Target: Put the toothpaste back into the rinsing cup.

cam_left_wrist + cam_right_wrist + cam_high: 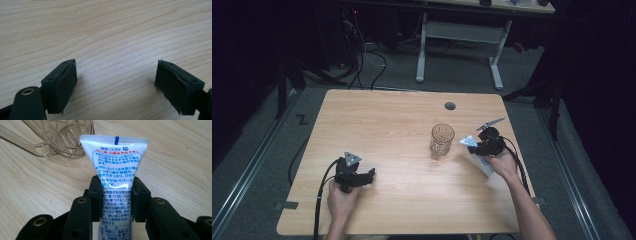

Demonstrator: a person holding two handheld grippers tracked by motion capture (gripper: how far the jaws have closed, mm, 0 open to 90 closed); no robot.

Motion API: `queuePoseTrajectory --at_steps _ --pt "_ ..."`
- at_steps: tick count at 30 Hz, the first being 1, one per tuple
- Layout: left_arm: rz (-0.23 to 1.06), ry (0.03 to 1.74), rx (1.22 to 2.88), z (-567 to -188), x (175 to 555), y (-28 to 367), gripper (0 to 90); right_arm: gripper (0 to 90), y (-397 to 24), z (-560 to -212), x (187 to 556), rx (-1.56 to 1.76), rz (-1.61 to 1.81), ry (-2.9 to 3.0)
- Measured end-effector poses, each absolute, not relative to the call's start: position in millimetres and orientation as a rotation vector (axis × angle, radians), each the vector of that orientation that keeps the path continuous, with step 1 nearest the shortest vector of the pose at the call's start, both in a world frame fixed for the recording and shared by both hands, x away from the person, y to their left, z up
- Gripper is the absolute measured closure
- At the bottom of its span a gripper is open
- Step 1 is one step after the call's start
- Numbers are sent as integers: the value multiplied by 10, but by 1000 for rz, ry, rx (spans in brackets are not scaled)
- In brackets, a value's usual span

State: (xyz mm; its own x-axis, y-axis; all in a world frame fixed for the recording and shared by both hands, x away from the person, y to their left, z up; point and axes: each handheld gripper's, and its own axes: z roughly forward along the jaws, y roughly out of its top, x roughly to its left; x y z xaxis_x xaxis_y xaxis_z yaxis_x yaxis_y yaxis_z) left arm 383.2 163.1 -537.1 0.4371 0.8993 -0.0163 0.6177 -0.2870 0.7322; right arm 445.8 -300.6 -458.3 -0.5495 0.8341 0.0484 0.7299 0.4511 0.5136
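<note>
Toothpaste tube (116, 167), base cut off, sits clamped in right gripper (117, 197) fingers; left gripper (116, 85) fingers wide.

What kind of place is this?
Probably a lab or recording workspace: a light wooden table on grey carpet, tangled black cables behind it, and a white-legged desk frame in a dark room.

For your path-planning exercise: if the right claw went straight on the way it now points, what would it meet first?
Probably the clear glass: the right claw, shut on the toothpaste tube, points toward it, though depth is unclear.
</note>
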Motion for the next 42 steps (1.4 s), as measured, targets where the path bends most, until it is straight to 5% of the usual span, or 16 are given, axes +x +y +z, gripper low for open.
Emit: queuePoseTrajectory --at_steps 42 --pt "534 1271 2016 -5371 3832 1631 180 672 -2995 -4289 4238 1263 1088 2365"
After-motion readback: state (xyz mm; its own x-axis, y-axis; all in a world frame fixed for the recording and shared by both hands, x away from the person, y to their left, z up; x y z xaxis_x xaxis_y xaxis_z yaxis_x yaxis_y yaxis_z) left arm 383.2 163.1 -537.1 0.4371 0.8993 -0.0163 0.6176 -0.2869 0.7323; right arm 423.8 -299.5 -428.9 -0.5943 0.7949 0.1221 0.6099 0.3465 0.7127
